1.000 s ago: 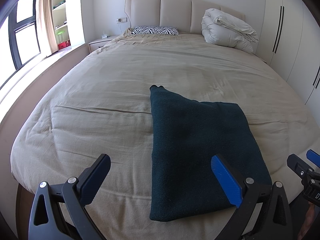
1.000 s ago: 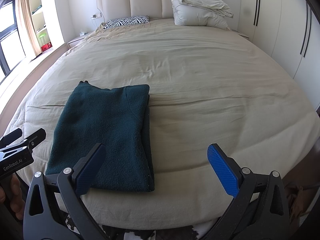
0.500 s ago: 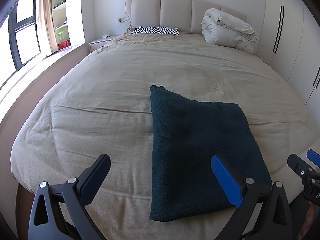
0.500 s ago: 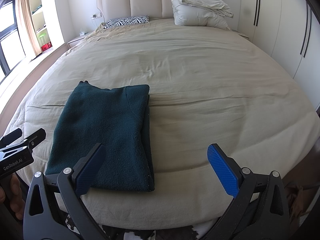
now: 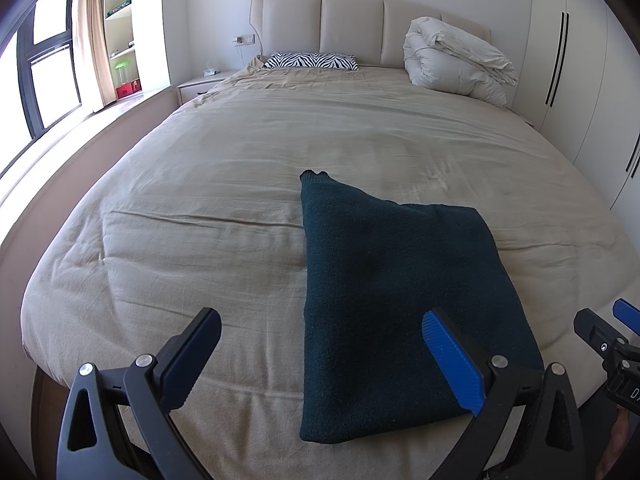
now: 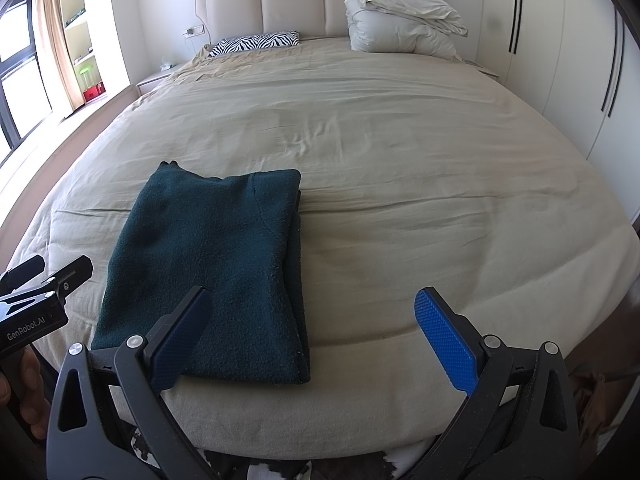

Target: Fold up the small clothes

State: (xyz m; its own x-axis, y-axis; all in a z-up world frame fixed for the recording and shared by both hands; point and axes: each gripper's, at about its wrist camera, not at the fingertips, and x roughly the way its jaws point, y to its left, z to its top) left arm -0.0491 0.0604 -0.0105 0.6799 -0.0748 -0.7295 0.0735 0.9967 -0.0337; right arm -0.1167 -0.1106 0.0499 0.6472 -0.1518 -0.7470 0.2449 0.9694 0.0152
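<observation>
Seen from the left wrist, the left gripper [image 5: 324,352] is hanging over the foot of a beige bed [image 5: 224,184], fingers spread wide and gripping nothing, a folded dark green garment [image 5: 396,292] lying flat ahead. From the right wrist, the right gripper [image 6: 316,330] is likewise gaping apart, the garment [image 6: 212,276] lying at its left

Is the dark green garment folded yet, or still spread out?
Folded. The dark green garment lies flat on the bed as a compact rectangle, with stacked layers showing along its right edge.
</observation>
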